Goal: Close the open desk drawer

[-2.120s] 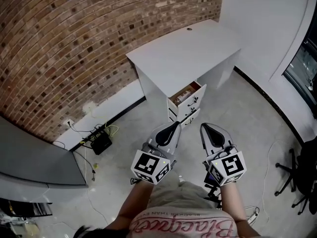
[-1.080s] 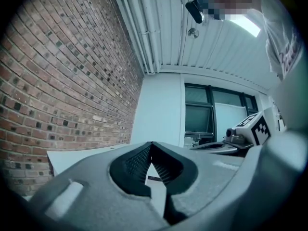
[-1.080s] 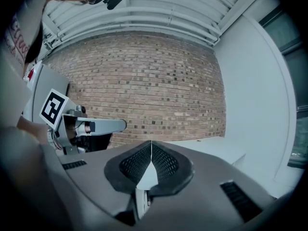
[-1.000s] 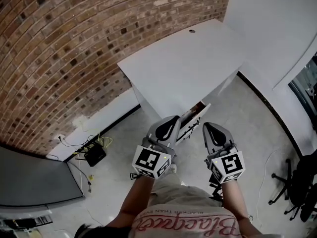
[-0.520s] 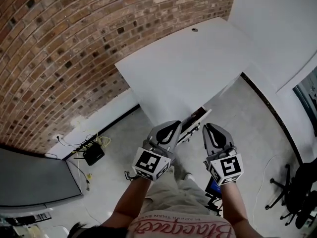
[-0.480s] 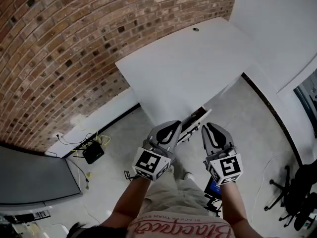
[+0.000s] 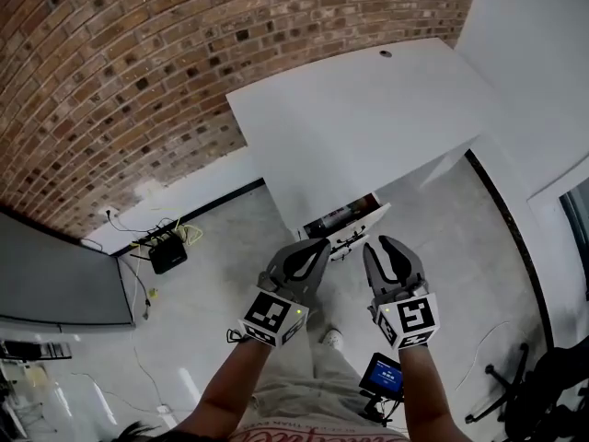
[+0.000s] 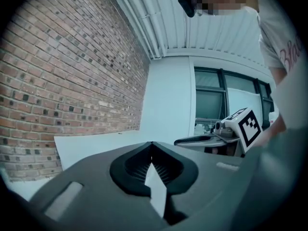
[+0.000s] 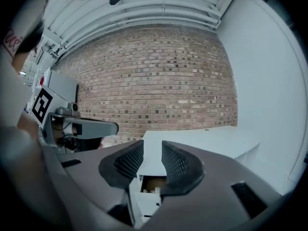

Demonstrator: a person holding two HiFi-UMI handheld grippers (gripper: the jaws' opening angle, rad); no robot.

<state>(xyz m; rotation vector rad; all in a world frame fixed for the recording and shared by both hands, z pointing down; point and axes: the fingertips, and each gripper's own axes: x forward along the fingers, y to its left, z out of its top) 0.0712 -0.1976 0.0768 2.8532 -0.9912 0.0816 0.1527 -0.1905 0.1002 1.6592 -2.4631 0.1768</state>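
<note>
The white desk stands against the brick wall. Its top drawer is pulled out, with brownish contents showing; the lower drawer fronts sit beneath it. Both grippers hang just short of the drawer front, touching nothing. My left gripper is shut, tips meeting, and empty. My right gripper has just been opening; its jaws stand apart with nothing between them. In the right gripper view the open drawer shows through that gripper's gap, under the desk top.
A black box with cables lies on the floor by the brick wall. A dark panel fills the left edge. A small blue-screened device hangs at the person's waist. A chair base is at bottom right.
The person has stepped closer to the desk. Both grippers have sunk and moved toward the drawer front. The right jaws have parted; the left stay shut.
</note>
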